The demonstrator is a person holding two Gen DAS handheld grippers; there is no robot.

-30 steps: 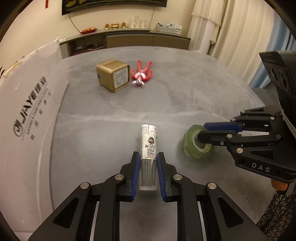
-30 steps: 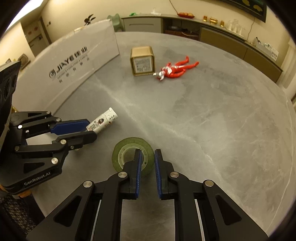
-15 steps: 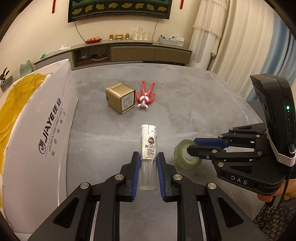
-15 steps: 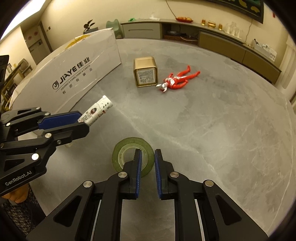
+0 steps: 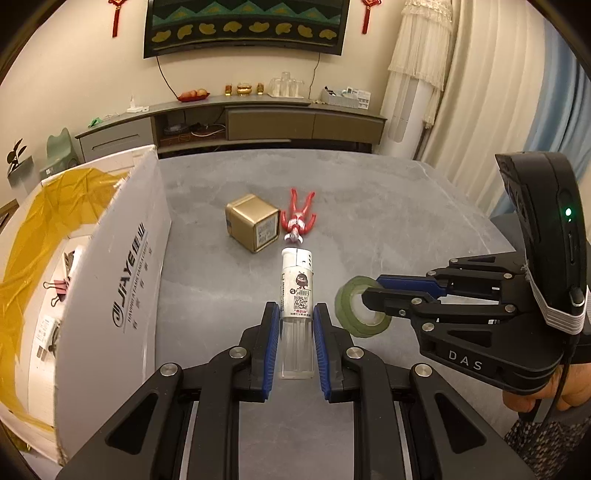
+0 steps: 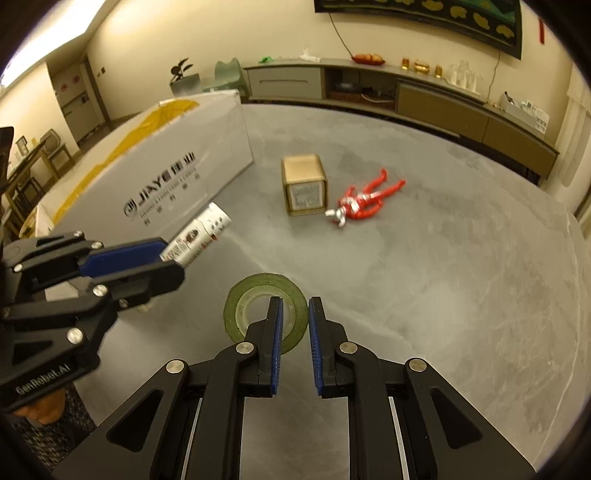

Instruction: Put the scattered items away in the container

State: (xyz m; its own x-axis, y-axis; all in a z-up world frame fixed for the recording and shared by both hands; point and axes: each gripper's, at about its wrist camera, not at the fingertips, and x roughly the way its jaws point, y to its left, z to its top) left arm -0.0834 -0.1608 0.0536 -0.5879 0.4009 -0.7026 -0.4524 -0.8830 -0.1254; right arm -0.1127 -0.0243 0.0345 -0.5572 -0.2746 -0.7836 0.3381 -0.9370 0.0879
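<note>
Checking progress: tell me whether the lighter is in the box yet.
Not yet. The lighter is clamped in the left tongs, above the table, beside the box.

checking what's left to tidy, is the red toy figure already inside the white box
No, the red toy figure lies on the grey table beside the gold tin, outside the white box.

Sideboard (image 5: 266,122): long, grey, against the far wall
Wall hanging (image 5: 243,26): dark, leaf-patterned, above the sideboard
Curtains (image 5: 480,92): pale, right of the sideboard
Fruit plate (image 5: 192,95): on the sideboard
</note>
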